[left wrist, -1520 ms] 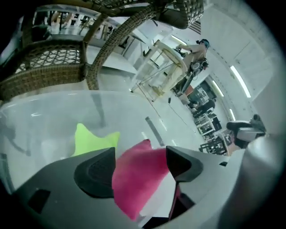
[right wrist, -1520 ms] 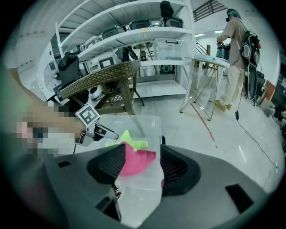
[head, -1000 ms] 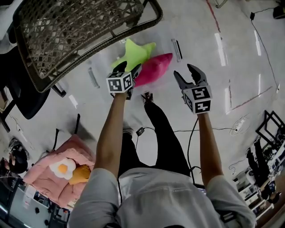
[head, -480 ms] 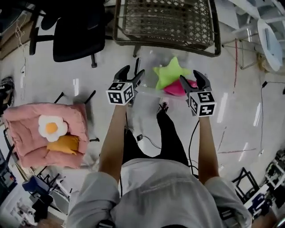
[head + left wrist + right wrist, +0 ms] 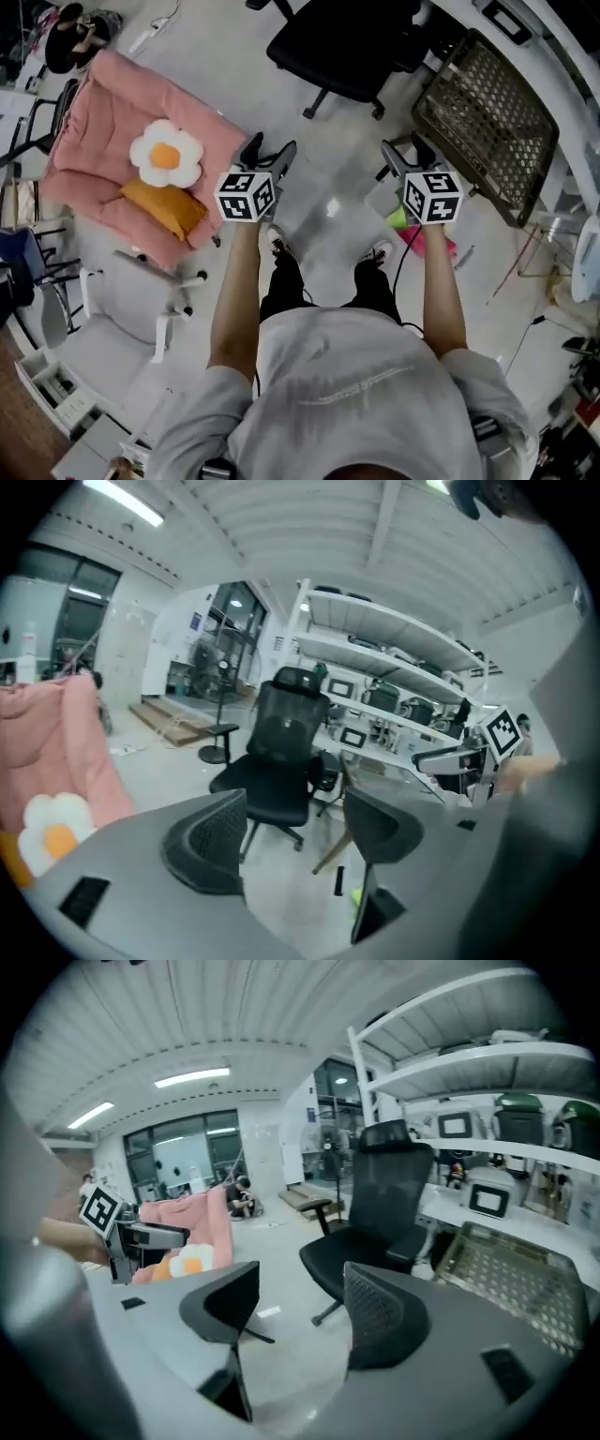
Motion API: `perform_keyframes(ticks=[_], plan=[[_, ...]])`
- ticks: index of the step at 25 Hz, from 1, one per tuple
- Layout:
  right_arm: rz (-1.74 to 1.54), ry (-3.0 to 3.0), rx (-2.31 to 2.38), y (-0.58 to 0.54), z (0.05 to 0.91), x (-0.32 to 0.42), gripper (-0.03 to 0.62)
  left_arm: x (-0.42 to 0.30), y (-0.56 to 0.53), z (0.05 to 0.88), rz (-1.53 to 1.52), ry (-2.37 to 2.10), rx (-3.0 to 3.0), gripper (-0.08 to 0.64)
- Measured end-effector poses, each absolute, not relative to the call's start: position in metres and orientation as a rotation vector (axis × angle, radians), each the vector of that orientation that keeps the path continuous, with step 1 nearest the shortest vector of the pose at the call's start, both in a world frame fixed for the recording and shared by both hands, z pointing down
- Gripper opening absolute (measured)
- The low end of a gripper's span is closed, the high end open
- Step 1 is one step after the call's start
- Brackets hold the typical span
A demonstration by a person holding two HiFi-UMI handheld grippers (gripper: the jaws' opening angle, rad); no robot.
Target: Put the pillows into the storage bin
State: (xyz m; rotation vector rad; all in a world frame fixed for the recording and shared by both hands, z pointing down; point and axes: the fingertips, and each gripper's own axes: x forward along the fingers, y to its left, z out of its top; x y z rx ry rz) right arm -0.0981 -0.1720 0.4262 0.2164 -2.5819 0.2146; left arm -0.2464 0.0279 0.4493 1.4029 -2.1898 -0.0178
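1. a workshop room with a pale, glossy floor (image 5: 328, 187); white shelves (image 5: 469, 1063) loaded with equipment run along one wall, and strip lights hang overhead.
2. a person stands on that floor with both arms stretched forward, one tool in each hand. the two tools are held side by side and apart from each other.
3. the left hand-held gripper (image 5: 269, 152) has its jaws spread wide with nothing between them. in its own view only bare floor and a black office chair (image 5: 347, 47) show through the gap.
4. the right hand-held gripper (image 5: 408, 155) is likewise wide open and empty. the same chair stands beyond its jaws, and the other tool shows off to its left.
5. a pink cushioned seat (image 5: 94, 141) lies well to the left of the left hand-held gripper.
6. a fried-egg pillow (image 5: 166, 155) rests on that seat, with an orange pillow (image 5: 164, 206) touching its lower edge. both lie clear of either tool.
7. a green pillow (image 5: 397, 217) and a pink pillow (image 5: 439, 246) lie low on the floor just beneath the right hand-held gripper. that arm hides most of both, and whether they sit inside a container cannot be told.
8. a brown woven basket (image 5: 487, 122) stands ahead and to the right of the right hand-held gripper, near the black office chair. no pillow shows inside it.
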Motion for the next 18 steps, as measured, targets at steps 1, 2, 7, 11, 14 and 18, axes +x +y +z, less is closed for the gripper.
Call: perform_keyframes(ticks=[1,2,7,11,14,18], plan=[[0.189,-2.584,0.138,-0.151,0.426,-0.125,0.286,-0.265,0.06,0.445,-0.027,-2.241,1.33,0.344],[0.163,-2.585,0.057,-0.129,0.426,-0.151,0.289,-0.281,0.094,0.442,-0.037,-2.293,1.248,0.344],[0.105,-2.584,-0.239,-0.024,0.434,-0.248,0.29,-0.336,0.247,0.445,-0.131,-2.436,0.899,0.344],[0.044,-2.554,-0.454,0.073,0.451,-0.311,0.29,-0.359,0.371,0.472,-0.183,-2.466,0.622,0.344],[0.029,-2.513,-0.567,0.131,0.469,-0.347,0.29,-0.374,0.436,0.5,-0.171,-2.45,0.48,0.344],[-0.014,-2.431,-0.686,0.196,0.497,-0.381,0.29,-0.388,0.499,0.552,-0.208,-2.378,0.315,0.347]])
